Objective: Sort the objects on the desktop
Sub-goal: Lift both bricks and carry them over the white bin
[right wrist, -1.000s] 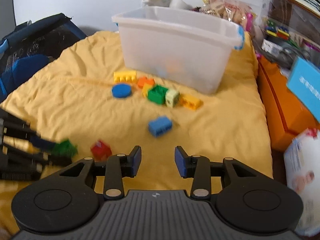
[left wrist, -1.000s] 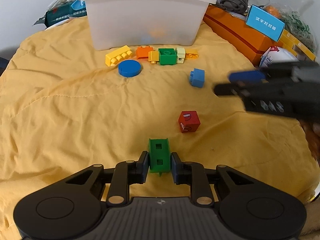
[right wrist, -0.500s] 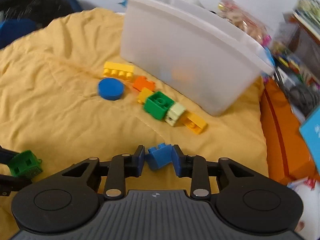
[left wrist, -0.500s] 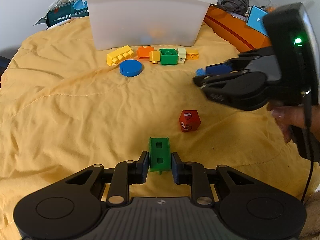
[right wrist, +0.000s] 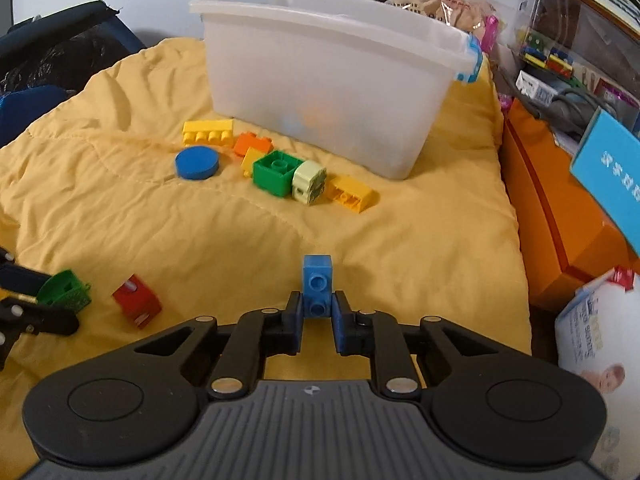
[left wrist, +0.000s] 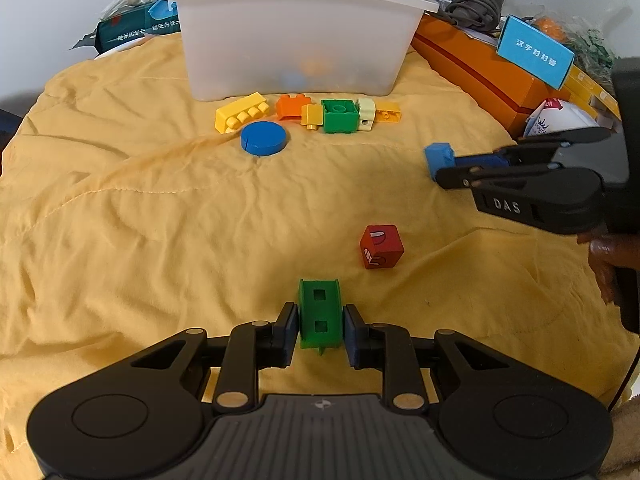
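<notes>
We are at the pick-up step: the right gripper (right wrist: 317, 322) has just closed on the small blue plastic brick (right wrist: 317, 285), apparently just above the yellow quilt (right wrist: 120, 208) near its right edge, while the left gripper (left wrist: 320, 330) grips the green plastic block (left wrist: 321, 312) near the front edge. Next we carry both up over the rim of the translucent plastic bin (right wrist: 332, 92).

Blue brick (right wrist: 317, 285) — now in R hand-held gripper (right wrist: 317, 322)

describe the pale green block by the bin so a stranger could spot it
Start at the translucent bin on the yellow cloth; a row of blocks lies before it. The pale green block sits between the green cube and the yellow-orange brick, the only washed-out colour.
</notes>
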The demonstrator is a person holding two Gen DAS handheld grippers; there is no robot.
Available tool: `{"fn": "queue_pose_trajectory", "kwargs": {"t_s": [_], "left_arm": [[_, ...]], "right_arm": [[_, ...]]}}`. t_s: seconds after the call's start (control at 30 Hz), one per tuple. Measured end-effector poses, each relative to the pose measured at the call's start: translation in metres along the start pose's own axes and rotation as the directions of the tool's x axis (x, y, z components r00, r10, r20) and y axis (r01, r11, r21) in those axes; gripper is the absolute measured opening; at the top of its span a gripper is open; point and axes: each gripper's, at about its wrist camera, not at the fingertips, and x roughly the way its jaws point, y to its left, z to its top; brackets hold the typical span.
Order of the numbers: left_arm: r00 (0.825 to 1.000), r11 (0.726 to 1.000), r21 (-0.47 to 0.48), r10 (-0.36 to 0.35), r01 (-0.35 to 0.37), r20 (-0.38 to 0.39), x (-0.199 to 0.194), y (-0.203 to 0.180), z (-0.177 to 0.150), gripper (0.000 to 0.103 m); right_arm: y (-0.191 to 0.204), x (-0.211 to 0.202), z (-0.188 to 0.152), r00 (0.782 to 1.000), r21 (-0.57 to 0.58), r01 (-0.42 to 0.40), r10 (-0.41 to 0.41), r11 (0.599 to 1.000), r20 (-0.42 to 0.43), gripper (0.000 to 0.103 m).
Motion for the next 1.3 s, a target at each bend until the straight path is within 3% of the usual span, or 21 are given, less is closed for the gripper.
{"fn": "queue_pose_trajectory", "kwargs": {"t_s": [0.23,0.37,0.5,0.6,0.9,1.0,1.17,1.3], "left_arm": [[1.0,1.0,-0.009,0.008,-0.008,-0.002,-0.002,0.001,-0.001,0.028],[1.0,1.0,-0.012,0.012,-0.012,0.003,-0.002,0.001,-0.002,0.028],[1.0,1.0,-0.008,0.017,-0.017,0.005,-0.002,0.0,-0.003,0.028],[1.0,1.0,-0.014,0.015,-0.015,0.006,-0.002,0.001,-0.004,0.028],[1.0,1.0,-0.011,0.015,-0.015,0.007,-0.003,0.002,-0.004,0.028],[1.0,1.0,-0.015,0.009,-0.009,0.01,-0.003,0.004,-0.005,0.024],[0.998,1.0,-0.01,0.02,-0.019,0.052,-0.017,0.007,0.003,0.024],[0.99,0.999,-0.018,0.043,-0.041,0.132,-0.036,0.016,0.028,0.024]], "right_arm": [[-0.006,-0.021,0.006,0.998,0.016,-0.056,0.056,0.998,-0.029,0.017],[-0.014,-0.026,-0.005,0.985,0.083,-0.109,0.118,0.991,-0.124,0.017],[-0.013,-0.022,-0.016,0.984,0.077,-0.087,0.097,0.993,-0.147,0.019],[-0.013,-0.023,-0.016,0.988,0.078,-0.077,0.086,0.994,-0.127,0.034],[-0.009,-0.024,-0.021,0.992,0.048,-0.067,0.072,0.997,-0.106,0.032],[-0.014,-0.026,-0.024,0.991,0.072,-0.079,0.086,0.994,-0.099,0.017],[-0.018,-0.034,-0.019,0.994,0.082,-0.074,0.08,0.994,-0.07,0.017],[-0.025,-0.043,0.001,0.997,0.069,-0.068,0.069,0.995,-0.014,0.017]]}}
